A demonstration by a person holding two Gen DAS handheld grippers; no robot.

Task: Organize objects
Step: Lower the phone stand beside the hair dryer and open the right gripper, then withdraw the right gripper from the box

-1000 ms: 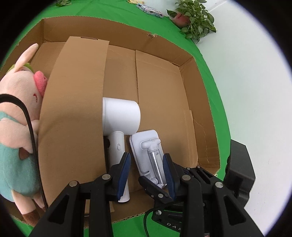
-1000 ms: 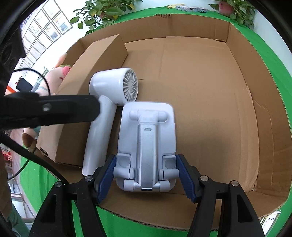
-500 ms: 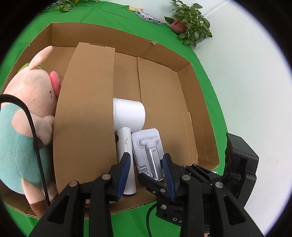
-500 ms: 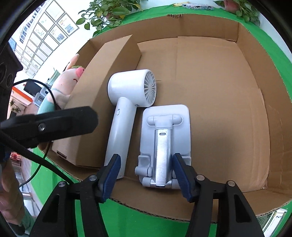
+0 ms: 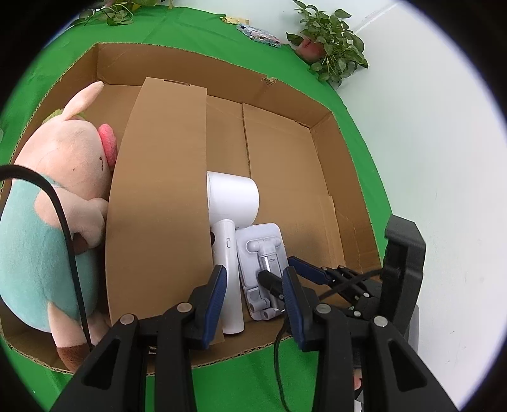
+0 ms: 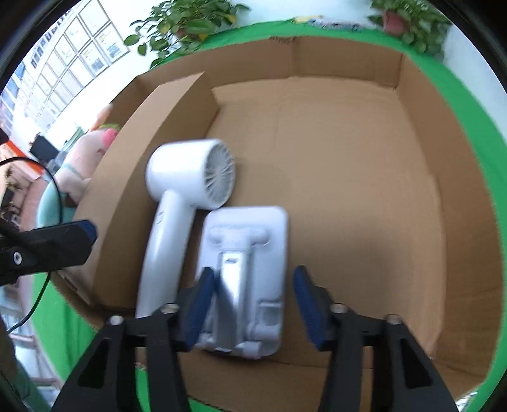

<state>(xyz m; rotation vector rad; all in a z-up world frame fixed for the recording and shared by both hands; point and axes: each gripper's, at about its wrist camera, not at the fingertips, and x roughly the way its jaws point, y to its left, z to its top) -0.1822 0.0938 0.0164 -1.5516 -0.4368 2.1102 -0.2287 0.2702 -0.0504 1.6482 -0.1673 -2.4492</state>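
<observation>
An open cardboard box (image 5: 345, 177) (image 6: 348, 60) sits on green cloth. A white hair dryer (image 5: 233, 202) (image 6: 190, 177) lies in it beside a pale grey phone stand (image 5: 263, 241) (image 6: 247, 228). A plush pig (image 5: 63, 177) (image 6: 82, 158) lies beyond a raised cardboard flap (image 5: 158, 196). My right gripper (image 6: 253, 272) hovers over the stand's near end. Its jaws are closing and the pads are not pressing on the stand. Its fingers (image 5: 310, 269) show in the left wrist view. My left gripper (image 5: 254, 271) hangs over the box's near edge, jaws drawn close, holding nothing.
Potted plants (image 5: 329, 44) (image 6: 183, 22) and a small printed packet (image 5: 259, 35) stand at the cloth's far edge. White floor lies right of the table. A black cable (image 5: 66, 234) crosses in front of the pig. The box's right half (image 6: 364, 190) is bare cardboard.
The right gripper's jaws, wide around the stand a second ago, have narrowed and drawn back from it. The stand stays lying in the box. The left gripper has backed off slightly.
</observation>
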